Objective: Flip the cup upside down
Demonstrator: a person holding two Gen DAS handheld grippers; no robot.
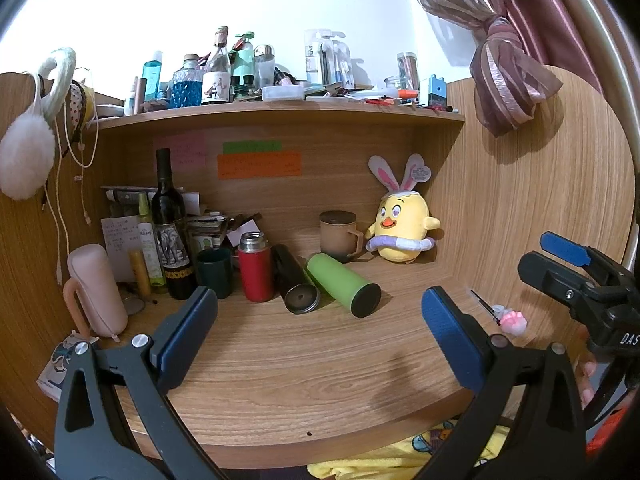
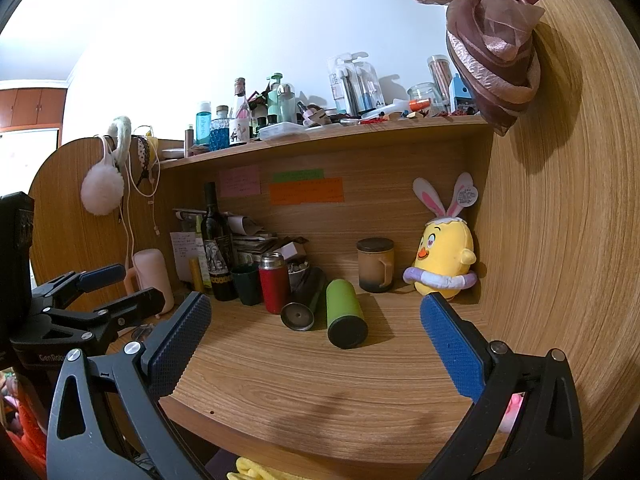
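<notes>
On desk [image 1: 280,360] | green cup [image 1: 343,284] lying sideways | both hand-held grippers wide open, empty

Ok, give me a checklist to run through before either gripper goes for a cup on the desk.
1. Left gripper open and empty: ok.
2. Right gripper open and empty: ok.
3. Which cup is meant: cannot tell. The green cup and black cup lie on their sides, the red flask and the dark green mug stand upright.
4. Bare desk in front of the green cup for an approach: ok.
5. Room around the green cup: not ok on its left, the black cup lies close beside it; whether they touch, cannot tell.
6. Lidded brown mug stands apart behind them: ok.
</notes>
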